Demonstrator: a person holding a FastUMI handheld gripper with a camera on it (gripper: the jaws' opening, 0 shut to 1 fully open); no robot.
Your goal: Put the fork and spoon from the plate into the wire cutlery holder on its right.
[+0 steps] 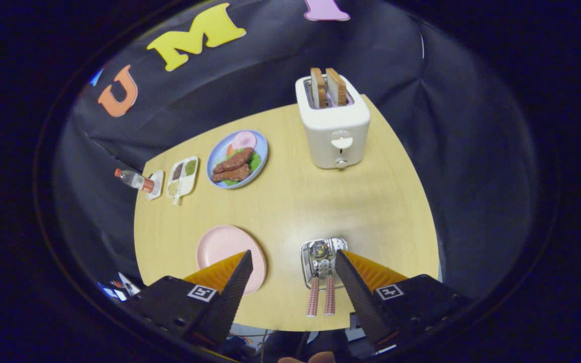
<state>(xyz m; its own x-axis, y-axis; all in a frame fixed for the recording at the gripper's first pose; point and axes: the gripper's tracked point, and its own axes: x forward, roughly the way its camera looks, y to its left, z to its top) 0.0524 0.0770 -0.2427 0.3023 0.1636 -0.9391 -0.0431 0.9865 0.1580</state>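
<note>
The gripper (290, 264) hung high over the near edge of the round wooden table (381, 212), its two fingers spread wide apart and grasping nothing. Between the fingertips, closer to the right one, stood the wire cutlery holder (322, 259), touching no other dish. Two pieces of cutlery stood in it already, their checked handles (321, 297) side by side and leaning back toward the table's near rim; which was the fork and which the spoon I could not tell from above. At about nine o'clock from the holder lay the pink plate (220, 244), bare, with the left finger crossing over its near side.

Beyond the fingers there was a broad stretch of open tabletop in the middle. At twelve o'clock from the holder, near the far edge, stood a white toaster (335, 132) with two slices of bread (328, 86) upright in its slots. At about eleven o'clock sat a blue plate (262, 151) of meat and greens. Just beside it, toward the left rim, rested a small divided dish (183, 176) of seasonings, and at the very edge a bottle (135, 180) lay tipped across a little white dish. The right side of the table, from the toaster round to the holder, was open wood all the way to the rim.
</note>
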